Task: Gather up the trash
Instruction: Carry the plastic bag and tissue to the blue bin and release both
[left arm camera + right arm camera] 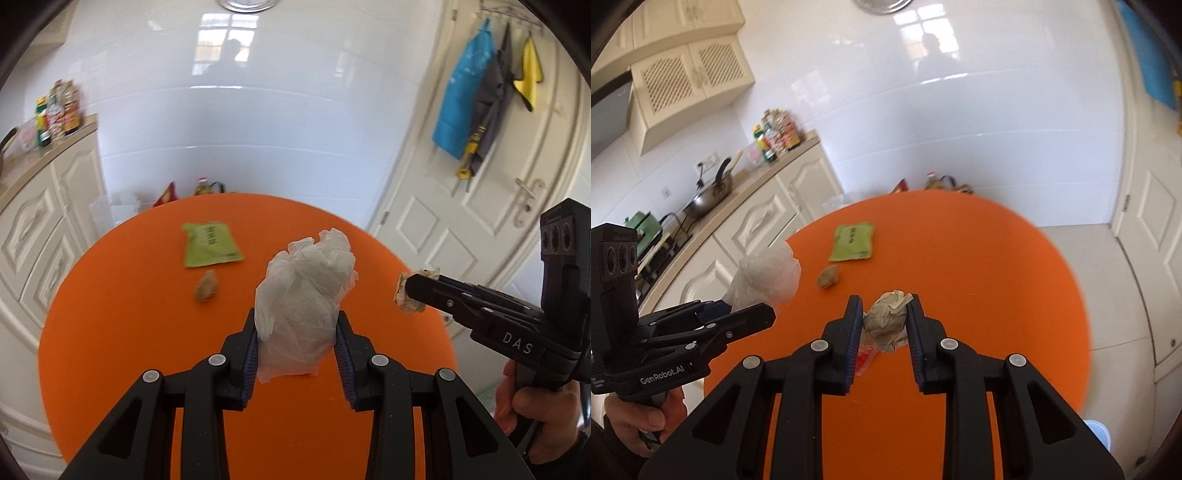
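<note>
The print on the green packet (211, 244) is too blurred to read, and the small brown lump (207, 290) beside it is too soft-edged to identify. Both lie on the round orange worktop (129, 332), well beyond the claws. A scrap of red (866, 360) shows under the right claw's load, partly hidden by a finger.

The left claw (297, 334) is clenched on a crumpled clear plastic bag (306, 295), pads pressing its lower part, the bag bulging up above them.

The right claw (884, 319) grips a crumpled ball of brownish paper (888, 317) between its narrowly spaced pads, above the worktop.

A hand (532, 398) holds the right claw's handle.
</note>
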Motion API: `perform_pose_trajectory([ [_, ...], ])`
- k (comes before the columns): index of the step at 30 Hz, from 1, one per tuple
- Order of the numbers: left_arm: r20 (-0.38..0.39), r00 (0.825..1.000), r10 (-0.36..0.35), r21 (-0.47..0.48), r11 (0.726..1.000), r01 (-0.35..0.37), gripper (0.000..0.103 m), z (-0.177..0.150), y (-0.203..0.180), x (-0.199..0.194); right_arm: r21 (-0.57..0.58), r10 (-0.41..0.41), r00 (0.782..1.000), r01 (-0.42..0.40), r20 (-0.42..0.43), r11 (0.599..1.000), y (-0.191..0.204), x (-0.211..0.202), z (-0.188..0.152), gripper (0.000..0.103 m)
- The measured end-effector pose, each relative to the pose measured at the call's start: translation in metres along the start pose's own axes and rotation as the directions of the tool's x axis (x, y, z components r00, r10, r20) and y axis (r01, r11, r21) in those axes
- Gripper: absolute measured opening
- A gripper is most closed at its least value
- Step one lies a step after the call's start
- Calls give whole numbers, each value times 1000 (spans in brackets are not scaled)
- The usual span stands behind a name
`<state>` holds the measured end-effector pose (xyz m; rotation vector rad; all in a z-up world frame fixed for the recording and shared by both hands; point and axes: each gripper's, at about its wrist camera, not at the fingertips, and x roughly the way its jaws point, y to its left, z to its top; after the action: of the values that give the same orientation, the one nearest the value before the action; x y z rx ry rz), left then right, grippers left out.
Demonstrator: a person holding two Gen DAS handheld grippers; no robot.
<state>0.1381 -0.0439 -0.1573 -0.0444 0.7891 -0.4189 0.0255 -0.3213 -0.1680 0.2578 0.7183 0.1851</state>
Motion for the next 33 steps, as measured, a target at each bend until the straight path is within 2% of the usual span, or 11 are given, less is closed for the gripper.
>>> perform_pose_trajectory([
  [5,1,995,-102,111,989,101,33,12,-69,7,80,-125,989,118,85,990,-46,-68,-9,24],
  [10,-37,973,-226,219,949,229,33,17,-148,19,198,-292,947,262,137,945,-104,-144,-32,24],
  [15,-123,937,-328,311,884,350,33,5,-221,38,316,-434,894,381,114,869,-159,-200,-66,24],
  [19,-248,895,-371,337,833,438,33,-18,-269,68,404,-503,863,445,43,799,-204,-219,-102,24],
  [21,-302,881,-364,350,817,458,33,-31,-288,85,441,-512,859,458,4,772,-227,-223,-121,24],
  [25,-434,840,-327,349,798,491,33,-55,-321,129,516,-503,860,473,-92,714,-269,-206,-159,24],
  [30,-568,780,-263,328,797,507,33,-75,-345,182,589,-457,868,476,-195,653,-313,-178,-196,26],
  [32,-614,752,-240,309,804,508,34,-82,-355,204,616,-437,875,465,-208,636,-325,-171,-206,26],
  [33,-627,745,-228,307,807,505,35,-79,-360,217,629,-429,877,462,-218,625,-332,-168,-210,27],
])
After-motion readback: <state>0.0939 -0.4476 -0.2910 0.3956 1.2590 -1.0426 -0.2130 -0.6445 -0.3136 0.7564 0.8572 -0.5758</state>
